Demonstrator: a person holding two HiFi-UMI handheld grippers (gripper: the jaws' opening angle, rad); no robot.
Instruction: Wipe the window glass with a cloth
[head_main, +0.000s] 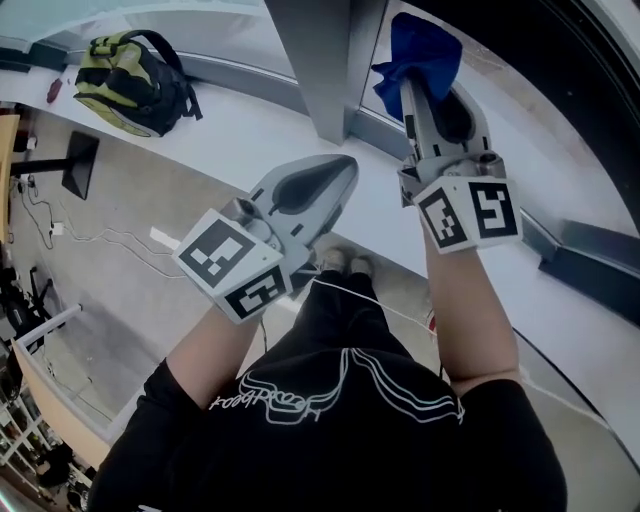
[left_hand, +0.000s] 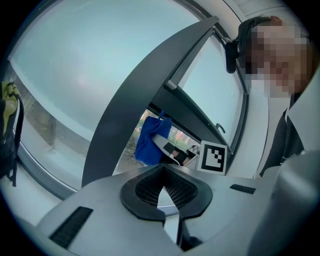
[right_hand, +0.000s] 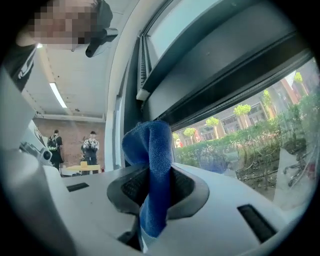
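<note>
Where the cloth sits: the blue cloth (head_main: 418, 48) is in the upper right of the head view, bunched up above the tips of the right hand-held gripper (head_main: 415, 80), just right of the grey window post (head_main: 322, 60).
Right hand-held gripper: pinching the cloth. In the right gripper view one fold stands up above the jaws and a tail hangs down between them.
Window glass (right_hand: 250, 135): it fills the right half of the right gripper view, with trees and buildings outside. The cloth is right at the pane, but no view settles whether it touches.
Left hand-held gripper (head_main: 340, 172): at the centre of the head view, lower than the right one, jaws pressed together on nothing, aimed toward the post and apart from the glass.
Sill (head_main: 240, 125): a pale ledge under the window. A yellow-and-black backpack (head_main: 135, 82) lies on it at the upper left, well apart from the work.
Step in hand: most likely setting the cloth to the pane to begin a pass.
Doing it well: lead with the soft bunch so that cloth alone meets the glass, tilt the jaws to flatten the fold, grip firmly, and stroke in overlapping bands outward from the post.
Risk: hard jaw tips may scrape the pane, or the fold may slip loose.
</note>
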